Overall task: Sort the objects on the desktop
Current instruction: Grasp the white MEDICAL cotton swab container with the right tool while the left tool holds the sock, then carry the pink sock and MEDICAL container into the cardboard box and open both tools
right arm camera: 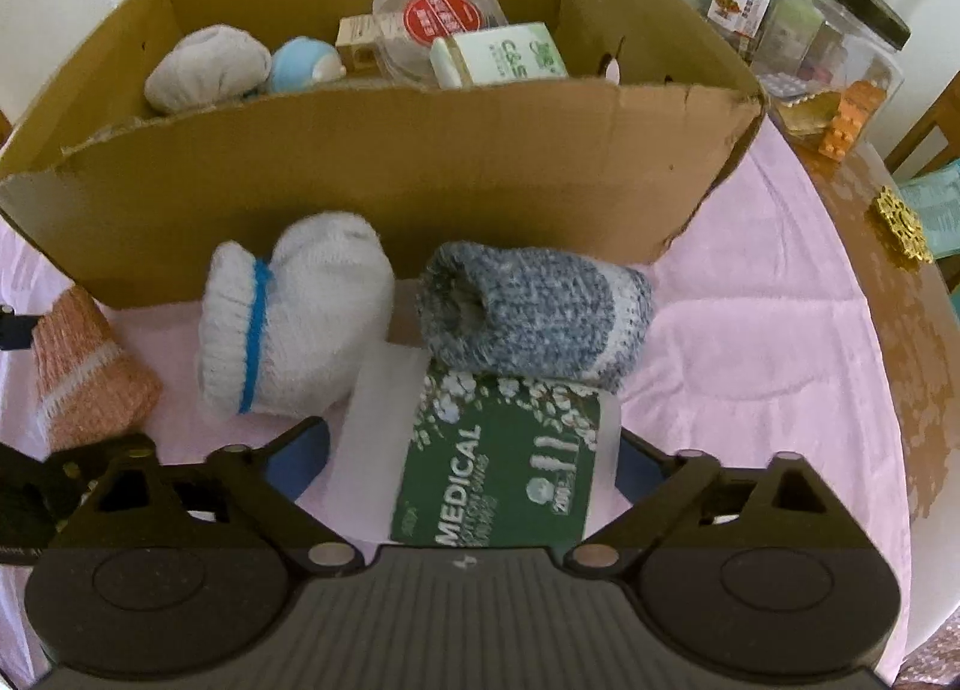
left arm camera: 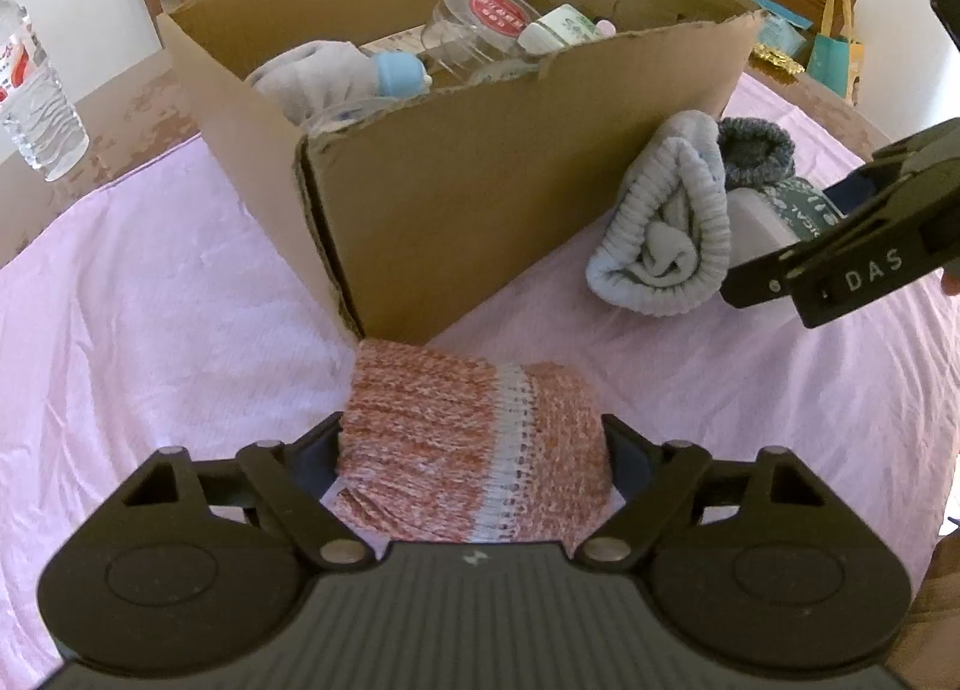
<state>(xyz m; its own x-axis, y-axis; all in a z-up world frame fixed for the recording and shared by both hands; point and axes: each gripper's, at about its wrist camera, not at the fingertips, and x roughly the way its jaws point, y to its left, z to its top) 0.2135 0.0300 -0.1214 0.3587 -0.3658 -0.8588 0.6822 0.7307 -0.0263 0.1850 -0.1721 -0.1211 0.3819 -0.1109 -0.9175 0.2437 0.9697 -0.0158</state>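
My left gripper (left arm camera: 474,438) is shut on an orange-and-white knitted sock roll (left arm camera: 474,450) that lies on the pink cloth by the near corner of the cardboard box (left arm camera: 480,198). My right gripper (right arm camera: 474,450) stands open around a green and white "MEDICAL" swab box (right arm camera: 498,468); the right pad touches it and a slim gap shows at the left pad. Just past the swab box lie a white sock roll with a blue stripe (right arm camera: 288,324) and a blue-grey sock roll (right arm camera: 534,312), both against the box's front wall. The orange roll (right arm camera: 84,372) shows at the left of the right wrist view.
The cardboard box (right arm camera: 384,168) holds a grey sock roll, a blue item, a clear tub with a red label and a green carton. A water bottle (left arm camera: 36,96) stands far left. Jars and packets (right arm camera: 840,30) crowd the table's far right, with wooden chairs behind.
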